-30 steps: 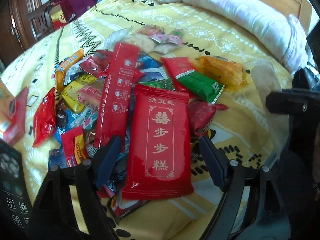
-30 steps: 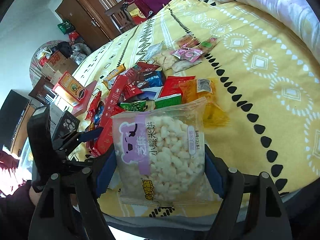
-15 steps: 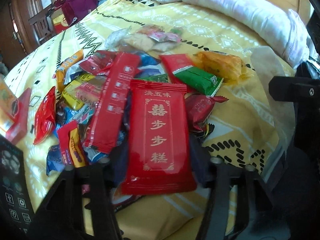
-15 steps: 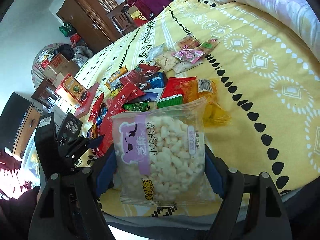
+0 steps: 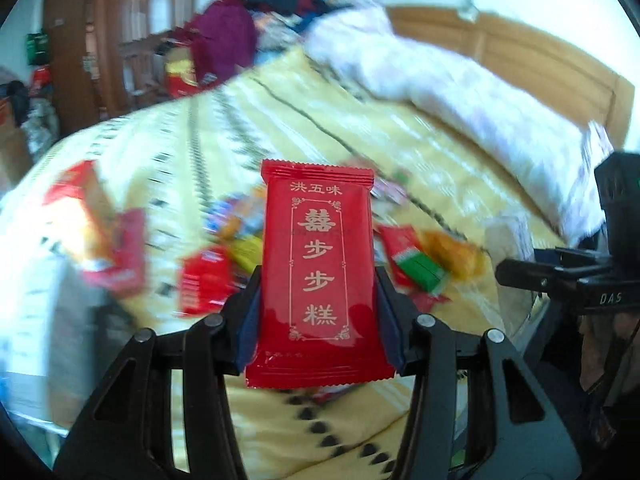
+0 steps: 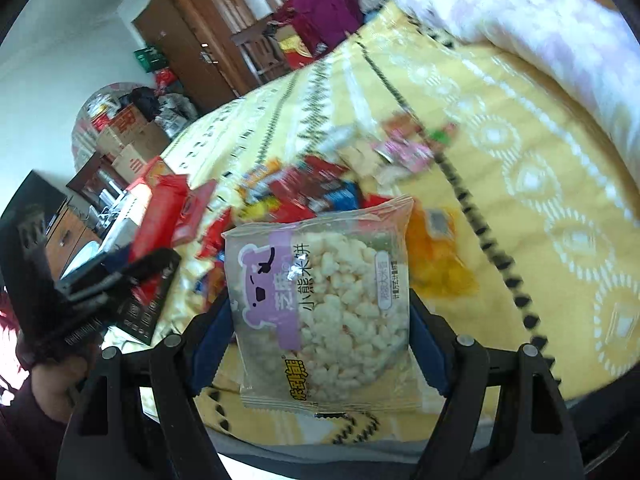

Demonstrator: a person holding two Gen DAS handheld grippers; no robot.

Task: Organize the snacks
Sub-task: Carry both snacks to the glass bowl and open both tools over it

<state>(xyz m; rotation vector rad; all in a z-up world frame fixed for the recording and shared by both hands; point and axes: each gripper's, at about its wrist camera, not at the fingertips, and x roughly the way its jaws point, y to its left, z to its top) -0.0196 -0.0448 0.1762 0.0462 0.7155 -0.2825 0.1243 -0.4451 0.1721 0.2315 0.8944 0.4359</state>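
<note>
Snacks sorted on a bed w/ a yellow patterned sheet (image 6: 540, 128); two hand-held grippers, each w/ one packet. Left gripper (image 5: 318, 312): its jaws have just been closing and now clamp a red packet (image 5: 318, 276) by its long edges, blue pads pressed on both sides, about a third open. Packet stands upright w/ gold Chinese print facing the camera, lifted clear above the sheet. Behind and below it lies the snack pile (image 5: 224, 256), blurred: red, yellow, orange and green wrappers spread over the sheet. Red and orange box (image 5: 96, 232) lies at the left edge of the bed, blurred. White duvet (image 5: 460, 96) is bunched along the far right by a wooden headboard (image 5: 532, 56). Right gripper (image 6: 320, 328): jaws set wide, pads on both side edges of a clear rice cracker pack (image 6: 322, 304) w/ a purple bear strip; white puffed cracker visible inside. Pack is held flat-on to the camera, above the near edge of the bed. In the right view the pile (image 6: 296, 192) sits just beyond the pack, mid-sheet; a few pink and pale wrappers (image 6: 400, 148) lie farther back, apart from the pile. At left of that view the left gripper's body shows, dark and blurred, w/ the person's hand (image 6: 52, 376) on it. Wooden wardrobe (image 6: 192, 36) and boxes (image 6: 128, 140) stand past the bed.
</note>
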